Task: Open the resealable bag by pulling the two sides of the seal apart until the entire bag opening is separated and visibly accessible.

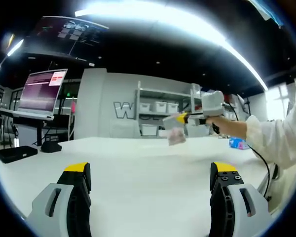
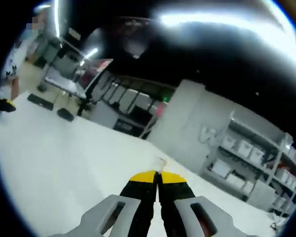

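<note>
— Where's the bag right now?

— Up in the air. In the left gripper view the resealable bag hangs at about one o'clock from centre, over the white table, pinched at its top edge by the right gripper, which comes in from three o'clock with a hand in a white sleeve behind it.

— So the right one is clamped on it?

— Yes. In the right gripper view its yellow-tipped jaws are pressed together, right gripper at six o'clock, with just a sliver of clear plastic poking out above the tips.

— And the left?

— The left gripper is spread wide, its two jaws at seven and five o'clock with bare table between them, well apart from the bag.

— Anything else around?

— A monitor at ten o'clock, a black box on the table at nine, and shelves with white bins behind the bag.
</note>
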A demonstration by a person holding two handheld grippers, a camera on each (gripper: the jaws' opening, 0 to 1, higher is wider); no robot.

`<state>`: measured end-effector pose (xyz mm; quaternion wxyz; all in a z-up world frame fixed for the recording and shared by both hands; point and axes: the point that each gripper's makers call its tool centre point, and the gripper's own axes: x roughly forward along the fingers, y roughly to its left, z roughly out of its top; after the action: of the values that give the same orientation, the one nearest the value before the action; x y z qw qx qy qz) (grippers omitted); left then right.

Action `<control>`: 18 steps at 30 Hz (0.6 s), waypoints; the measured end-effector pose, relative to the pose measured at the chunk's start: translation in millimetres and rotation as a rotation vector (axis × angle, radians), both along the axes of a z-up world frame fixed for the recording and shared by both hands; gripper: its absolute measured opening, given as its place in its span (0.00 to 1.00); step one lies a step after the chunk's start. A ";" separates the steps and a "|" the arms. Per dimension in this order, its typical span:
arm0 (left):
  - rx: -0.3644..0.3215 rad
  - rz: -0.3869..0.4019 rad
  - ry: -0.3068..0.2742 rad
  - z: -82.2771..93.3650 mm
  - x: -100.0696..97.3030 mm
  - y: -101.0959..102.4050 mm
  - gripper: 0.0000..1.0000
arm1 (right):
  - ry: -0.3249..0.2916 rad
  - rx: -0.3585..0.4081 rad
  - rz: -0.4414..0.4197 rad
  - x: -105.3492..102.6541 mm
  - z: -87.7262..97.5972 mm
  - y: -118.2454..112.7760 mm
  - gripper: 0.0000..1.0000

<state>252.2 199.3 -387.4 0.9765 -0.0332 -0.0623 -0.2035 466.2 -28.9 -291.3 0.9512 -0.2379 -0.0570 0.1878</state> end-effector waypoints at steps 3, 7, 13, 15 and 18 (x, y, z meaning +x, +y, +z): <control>0.000 -0.002 0.000 -0.4 -0.5 -1.2 1.00 | -0.002 -0.002 -0.004 -1.8 -1.2 -1.3 0.00; 0.001 -0.005 0.001 -1.3 -1.4 -2.6 1.00 | 0.016 0.041 0.003 -3.0 -1.9 -4.7 0.00; 0.002 -0.004 0.002 -2.1 -2.6 -2.6 1.00 | 0.092 0.189 0.038 -7.6 -6.6 -2.9 0.00; 0.003 -0.002 0.003 -2.5 -2.9 -2.5 1.00 | 0.115 0.250 0.055 -9.5 -5.8 -2.5 0.00; 0.003 -0.003 0.004 -3.1 -3.2 -2.9 1.00 | 0.124 0.273 0.058 -9.7 -3.9 -5.8 0.00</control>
<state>249.1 196.4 -390.6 0.9764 -0.0320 -0.0600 -0.2049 456.5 -34.7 -295.2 0.9706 -0.0926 -0.0298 0.2200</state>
